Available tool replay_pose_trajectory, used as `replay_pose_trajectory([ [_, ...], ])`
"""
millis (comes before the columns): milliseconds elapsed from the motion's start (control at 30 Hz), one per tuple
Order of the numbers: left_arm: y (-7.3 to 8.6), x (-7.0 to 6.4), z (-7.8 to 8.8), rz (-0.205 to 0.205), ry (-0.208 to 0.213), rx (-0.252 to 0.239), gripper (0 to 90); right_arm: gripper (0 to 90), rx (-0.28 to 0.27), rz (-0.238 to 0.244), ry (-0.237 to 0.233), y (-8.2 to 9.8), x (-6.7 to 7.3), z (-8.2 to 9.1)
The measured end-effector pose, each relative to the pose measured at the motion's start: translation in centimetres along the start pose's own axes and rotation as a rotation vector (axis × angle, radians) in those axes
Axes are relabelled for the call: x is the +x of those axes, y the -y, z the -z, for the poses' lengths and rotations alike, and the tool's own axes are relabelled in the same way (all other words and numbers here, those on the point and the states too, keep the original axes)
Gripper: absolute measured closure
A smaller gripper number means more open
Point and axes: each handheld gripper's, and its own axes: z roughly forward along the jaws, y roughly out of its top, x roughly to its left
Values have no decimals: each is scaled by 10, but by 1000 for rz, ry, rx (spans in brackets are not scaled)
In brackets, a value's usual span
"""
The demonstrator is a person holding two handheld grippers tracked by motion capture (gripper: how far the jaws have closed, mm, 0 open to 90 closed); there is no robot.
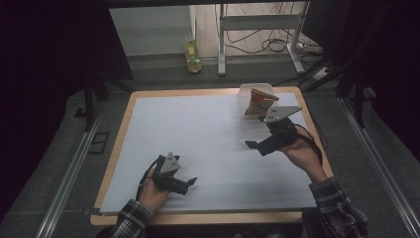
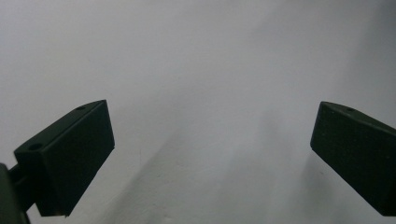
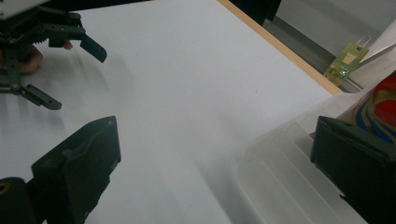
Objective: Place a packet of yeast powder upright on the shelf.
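High view has the clear plastic container standing at the far right of the white sheet that covers the wooden table, with a brown packet printed in red and other colours propped up inside it. The right gripper hangs just in front of the container, its jaws spread wide and nothing between them; in the right gripper view the container sits low at the right, one jaw overlapping its rim, and the packet peeks out behind that jaw. The left gripper rests near the front of the sheet, well apart from the container, its jaws also spread and bare, as the left gripper view confirms against plain white surface. My judgement is that the container is light, thin-walled and somewhat flexible, with smooth sides likely to slip under hard pads, so a pinch over the rim or a wall, one jaw inside and one outside, looks safer than squeezing across the whole body, which could bow it. The packet looks light and crushable, probably paper or foil; taking it by its upper edge should do, with gentle pressure. Whether it is full I cannot tell. Counted: one container, one packet, two grippers, one white sheet, one table. On the floor beyond the table stands one yellowish bottle, and the legs of a metal stand with cables show behind it.
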Motion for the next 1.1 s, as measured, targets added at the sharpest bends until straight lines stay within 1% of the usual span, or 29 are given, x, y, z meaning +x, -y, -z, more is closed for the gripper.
replay_pose_trajectory([
  [133,0,0,0,3,0,-4,0,18,-7,1,-12,7,3,-1],
  [233,0,0,0,10,8,-9,0,13,-12,-4,-23,11,5,-3],
  [333,0,0,1,15,14,-13,0,12,-11,-7,-23,14,7,-4],
  [533,0,1,2,17,17,-18,0,9,-28,-23,-30,22,11,-5],
  [567,0,1,2,27,20,-29,0,8,-34,-33,-31,25,12,-5],
  [600,0,1,3,26,27,-31,0,8,-34,-33,-31,25,12,-5],
  [700,-1,3,5,47,48,-55,0,8,-46,-45,-36,30,13,-6],
  [867,-1,6,8,61,36,-80,2,8,-55,-51,-38,37,15,-9],
  [1000,0,10,10,63,5,-81,18,8,-50,-62,-43,42,18,-13],
  [1067,1,11,10,53,-1,-81,19,8,-49,-68,-50,45,19,-15],
  [1100,1,11,11,39,-4,-80,19,8,-52,-73,-55,47,20,-17],
])
